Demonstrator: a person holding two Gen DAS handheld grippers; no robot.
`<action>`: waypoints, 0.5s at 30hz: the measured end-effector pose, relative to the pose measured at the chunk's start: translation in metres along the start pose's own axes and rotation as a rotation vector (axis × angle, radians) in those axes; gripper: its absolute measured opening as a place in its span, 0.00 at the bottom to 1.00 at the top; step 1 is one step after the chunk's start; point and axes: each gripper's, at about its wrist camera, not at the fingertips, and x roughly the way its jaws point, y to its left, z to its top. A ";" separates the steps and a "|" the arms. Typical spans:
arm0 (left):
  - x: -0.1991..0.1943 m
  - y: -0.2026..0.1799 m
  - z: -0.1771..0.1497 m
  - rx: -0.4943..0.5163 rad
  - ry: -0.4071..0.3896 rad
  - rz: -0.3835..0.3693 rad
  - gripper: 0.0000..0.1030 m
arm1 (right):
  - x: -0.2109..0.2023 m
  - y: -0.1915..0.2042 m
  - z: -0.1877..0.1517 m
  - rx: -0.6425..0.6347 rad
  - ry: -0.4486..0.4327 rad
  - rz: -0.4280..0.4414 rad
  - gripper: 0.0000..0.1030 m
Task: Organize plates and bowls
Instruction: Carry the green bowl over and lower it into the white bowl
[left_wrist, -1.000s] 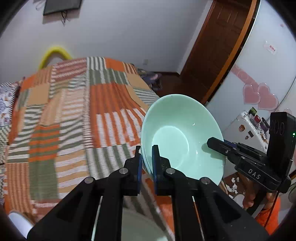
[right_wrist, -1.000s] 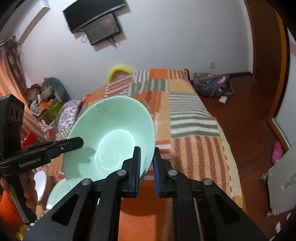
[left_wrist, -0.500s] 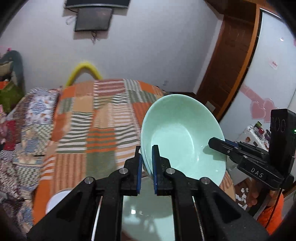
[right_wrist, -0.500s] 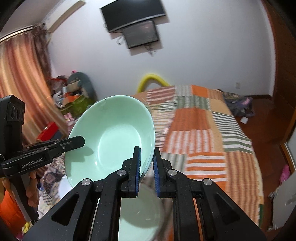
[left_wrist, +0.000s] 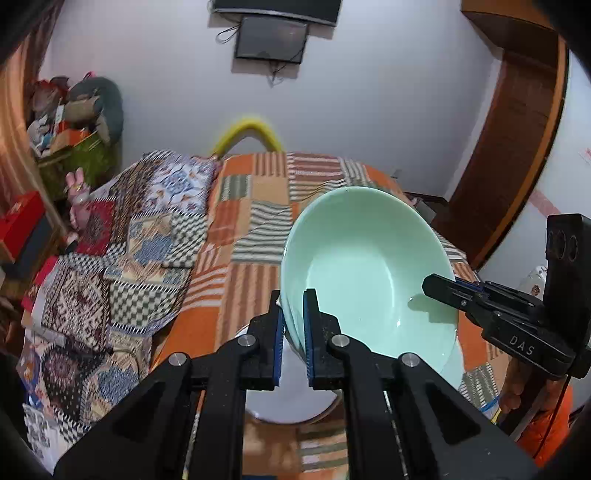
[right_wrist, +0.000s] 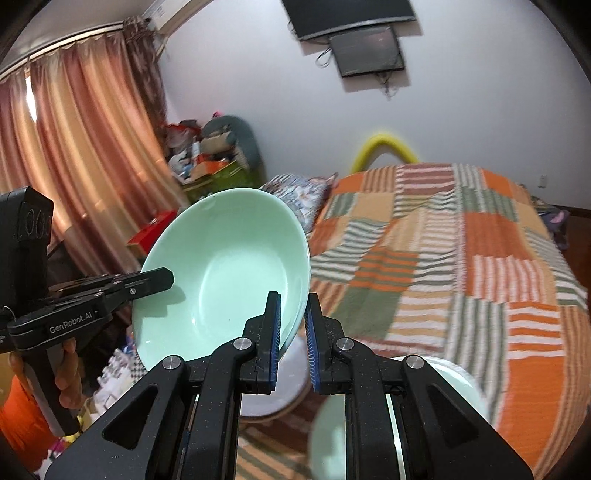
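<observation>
Below, white plate (left_wrist: 291, 406), patchwork bedspread (left_wrist: 258, 221), pillow (left_wrist: 177, 184)

Evenly lit indoors, moderately bright, slightly cool cast. Warm daylight glowing through pink-orange curtains (right_wrist: 74, 147) at left. Soft gripper shadows and small glare spots inside glossy mint-green ceramic bowl (left_wrist: 369, 273). Motion blur on striped orange patchwork bedspread (right_wrist: 461, 258). Strong fisheye bending, dark vignetted corners.

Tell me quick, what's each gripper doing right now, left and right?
Left gripper: closed on the rim of the green bowl.
Right gripper: closed on the opposite rim of the same bowl, which is tilted above the bed.
</observation>
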 end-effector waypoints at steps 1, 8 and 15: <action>0.002 0.006 -0.002 -0.010 0.006 0.003 0.08 | 0.003 0.003 -0.002 0.000 0.007 0.005 0.11; 0.030 0.035 -0.030 -0.052 0.080 0.027 0.08 | 0.036 0.011 -0.021 0.011 0.085 0.013 0.11; 0.064 0.051 -0.054 -0.094 0.171 0.027 0.08 | 0.064 0.007 -0.044 0.035 0.173 0.001 0.12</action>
